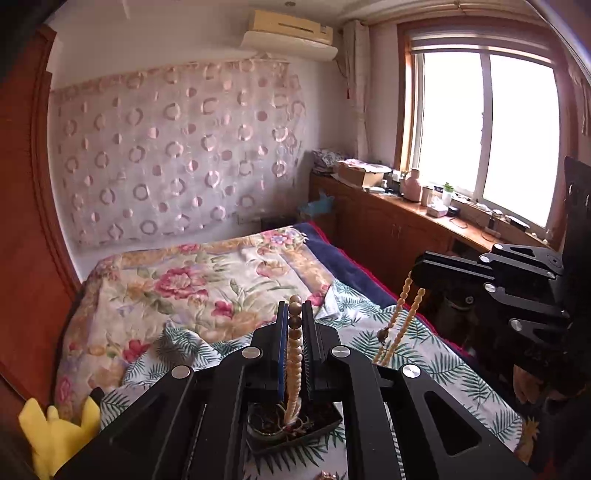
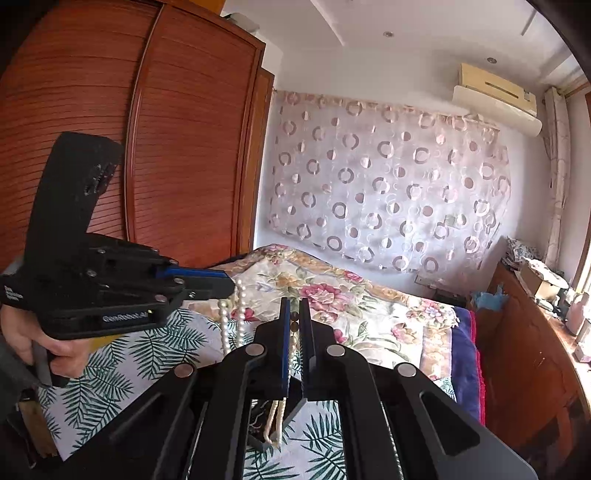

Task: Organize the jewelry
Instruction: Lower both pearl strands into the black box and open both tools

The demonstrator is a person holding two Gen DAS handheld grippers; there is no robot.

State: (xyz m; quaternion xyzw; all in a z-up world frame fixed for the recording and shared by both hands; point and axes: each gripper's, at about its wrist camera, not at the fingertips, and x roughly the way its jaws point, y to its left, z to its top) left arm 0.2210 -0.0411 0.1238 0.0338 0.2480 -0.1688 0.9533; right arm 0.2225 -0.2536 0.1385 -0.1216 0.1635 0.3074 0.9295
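- The left hand-held gripper has its jaws drawn close on a bead necklace: brown beads sit at the fingertips and cream beads run down between the blue-lined fingers.
- That strand hangs down into a dark tray lying on the bed just under the gripper; more tangled jewelry lies in the tray.
- The right hand-held gripper is likewise nearly closed on a strand, with brown beads at its tips and pale beads trailing down between the fingers toward the tray.
- In the left wrist view the right hand-held gripper sits to the right and higher, a loop of cream beads dangling from its tip above the bed.
- In the right wrist view the left hand-held gripper sits to the left, with a pale bead loop hanging from its tip. Whether both hold one necklace is not clear.
- The two grippers are near each other but apart, with open air between them above the tray.
- The bed carries a floral quilt and a leaf-print sheet; a wooden wardrobe bounds its left side, and a wooden cabinet under a window bounds its right.
- A patterned curtain covers the far wall below an air conditioner.
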